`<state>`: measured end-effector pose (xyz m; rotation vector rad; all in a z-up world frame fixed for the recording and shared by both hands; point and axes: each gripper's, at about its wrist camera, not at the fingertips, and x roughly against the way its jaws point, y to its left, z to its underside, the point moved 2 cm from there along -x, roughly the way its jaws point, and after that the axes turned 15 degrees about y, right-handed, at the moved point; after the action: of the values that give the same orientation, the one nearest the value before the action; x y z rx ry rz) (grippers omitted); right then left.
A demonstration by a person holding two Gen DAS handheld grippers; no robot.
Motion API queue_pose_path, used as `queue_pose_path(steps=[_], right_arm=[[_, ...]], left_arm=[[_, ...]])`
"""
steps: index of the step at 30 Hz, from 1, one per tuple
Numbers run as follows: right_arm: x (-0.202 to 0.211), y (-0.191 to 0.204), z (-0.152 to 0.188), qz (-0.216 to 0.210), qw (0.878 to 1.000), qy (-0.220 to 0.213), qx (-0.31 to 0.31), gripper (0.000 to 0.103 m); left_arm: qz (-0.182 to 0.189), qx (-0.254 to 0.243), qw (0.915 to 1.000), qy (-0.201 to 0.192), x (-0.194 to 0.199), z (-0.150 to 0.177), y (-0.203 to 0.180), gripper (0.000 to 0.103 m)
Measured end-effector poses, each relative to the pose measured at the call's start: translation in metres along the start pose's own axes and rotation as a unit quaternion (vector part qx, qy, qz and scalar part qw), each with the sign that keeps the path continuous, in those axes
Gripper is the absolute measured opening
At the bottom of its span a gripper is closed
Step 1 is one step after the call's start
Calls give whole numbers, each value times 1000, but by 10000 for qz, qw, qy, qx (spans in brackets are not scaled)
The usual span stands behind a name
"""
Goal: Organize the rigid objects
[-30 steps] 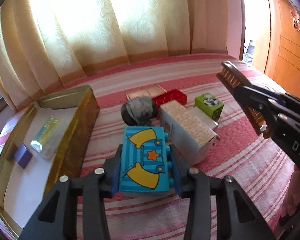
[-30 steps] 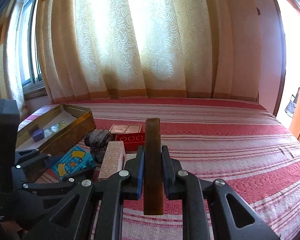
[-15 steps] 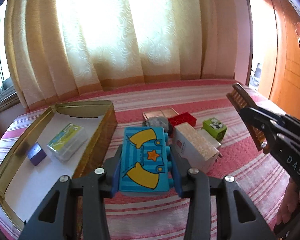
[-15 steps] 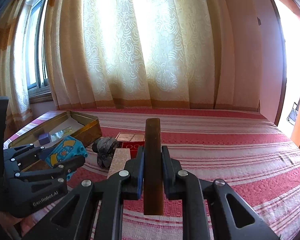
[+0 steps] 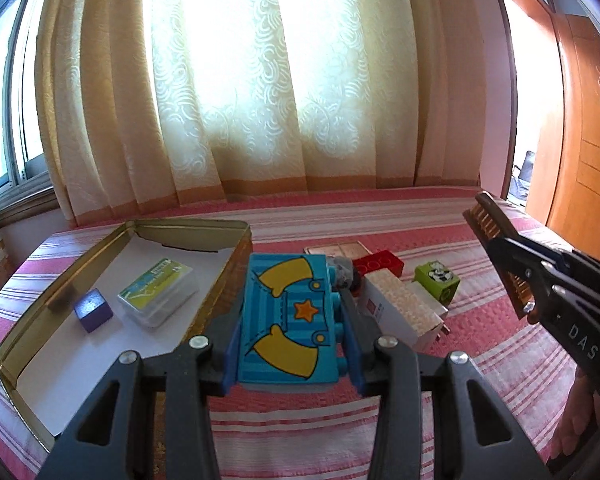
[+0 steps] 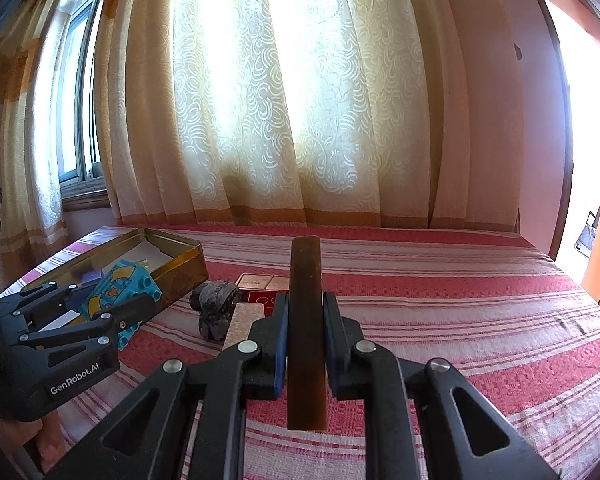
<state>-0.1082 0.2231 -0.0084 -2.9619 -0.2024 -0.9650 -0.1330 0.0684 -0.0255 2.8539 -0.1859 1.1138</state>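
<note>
Pinching a blue plastic toy brick printed with yellow sleeves and an orange star (image 5: 287, 318), the left hand-held gripper (image 5: 290, 344) holds it above the striped bedspread (image 5: 480, 380), just right of the open gold metal tin (image 5: 236, 264). Inside the tin lie a purple cube (image 5: 93, 310) and a clear plastic card case (image 5: 158, 297). Right of the tin sit a white cardboard box (image 5: 400, 310), a red brick (image 5: 378, 262) and a green cube (image 5: 437, 282).

From the right wrist, the right hand-held gripper (image 6: 305, 344) clamps a brown wooden comb (image 6: 306, 340) edge-on, well right of the tin (image 6: 180, 268), with a dark grey rock (image 6: 215, 308) between.
</note>
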Motion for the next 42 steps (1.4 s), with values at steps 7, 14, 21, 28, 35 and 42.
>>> queue_pose_path(steps=[7, 14, 21, 28, 35, 42], right_arm=[[1, 0, 0, 3, 10000, -30, 0, 17], [7, 0, 1, 12, 9998, -183, -7, 17], [12, -1, 2, 52, 9995, -319, -26, 17], [15, -2, 3, 70, 9991, -411, -35, 17], [19, -2, 4, 125, 9985, -526, -32, 17], [21, -2, 4, 148, 9983, -570, -32, 17]], left_arm=[[-44, 68, 9999, -140, 3, 0, 2, 41], [-89, 120, 9992, -384, 11, 3, 4, 41], [-104, 172, 9982, -564, 17, 5, 7, 41], [-107, 238, 9969, -743, 22, 7, 10, 41], [-227, 373, 9949, -911, 28, 10, 14, 41], [-299, 422, 9943, -931, 28, 11, 18, 41]])
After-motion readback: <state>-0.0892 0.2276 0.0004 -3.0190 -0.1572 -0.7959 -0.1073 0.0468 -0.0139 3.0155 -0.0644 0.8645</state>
